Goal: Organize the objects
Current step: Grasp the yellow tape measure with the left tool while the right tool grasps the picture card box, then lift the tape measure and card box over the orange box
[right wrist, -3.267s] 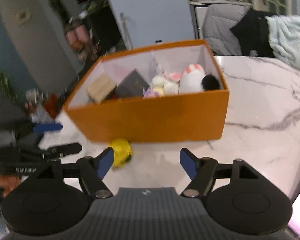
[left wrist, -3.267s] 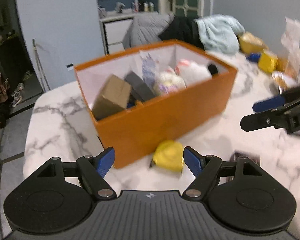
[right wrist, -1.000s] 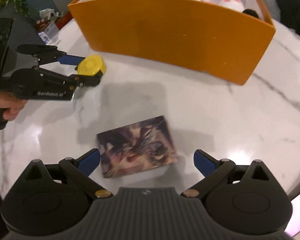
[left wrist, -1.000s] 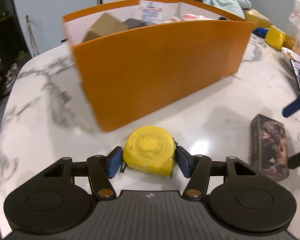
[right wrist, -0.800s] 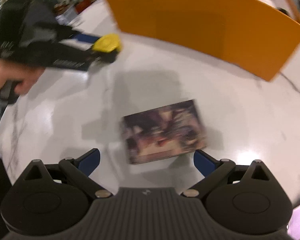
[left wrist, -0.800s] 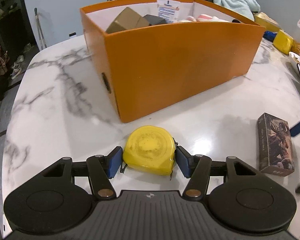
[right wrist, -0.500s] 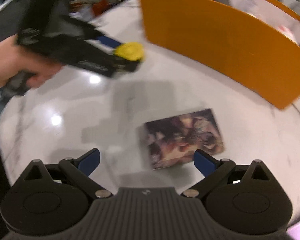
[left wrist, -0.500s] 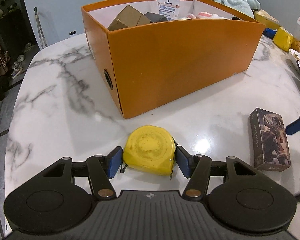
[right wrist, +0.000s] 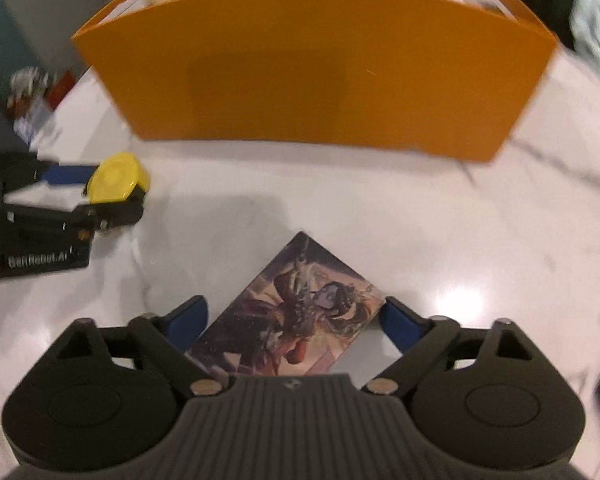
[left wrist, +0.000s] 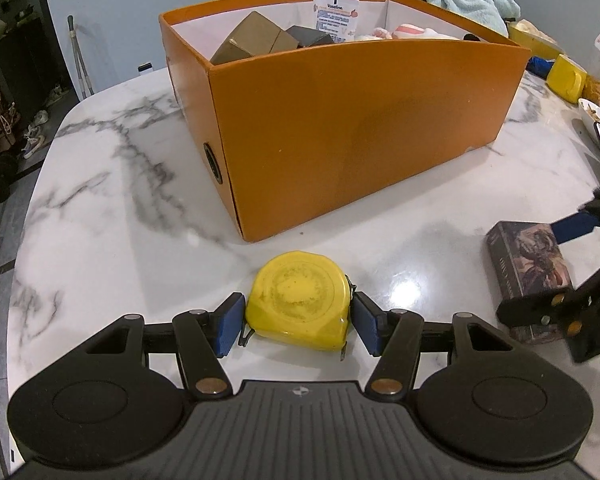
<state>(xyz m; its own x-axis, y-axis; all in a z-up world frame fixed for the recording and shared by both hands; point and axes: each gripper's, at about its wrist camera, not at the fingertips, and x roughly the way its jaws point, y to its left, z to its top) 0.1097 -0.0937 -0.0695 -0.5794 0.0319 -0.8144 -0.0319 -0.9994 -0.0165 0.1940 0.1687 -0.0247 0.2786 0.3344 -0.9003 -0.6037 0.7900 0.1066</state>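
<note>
While your left gripper [left wrist: 298, 330] jaws clench the hard, dense yellow tape measure [left wrist: 300, 300] flat-sided, the stiff, glossy card box [right wrist: 290, 316] lies skewed on the worktop [right wrist: 440, 216] between your right gripper's [right wrist: 294, 320] closing, unclamped jaws; take its long edges.

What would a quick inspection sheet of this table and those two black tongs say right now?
Surface: white marble table, glossy.
Job's things: yellow tape measure; illustrated card box lying flat; orange bin already holding boxes and soft toys.
Clutter: yellow packets and a phone at the far right edge.
Tongs: left tongs shut on the tape measure; right tongs astride the card box and just been closing, one pad at its corner, grip not yet firm.
Cables: nothing seen.
Surroundings: blue towel, shoes on floor.
</note>
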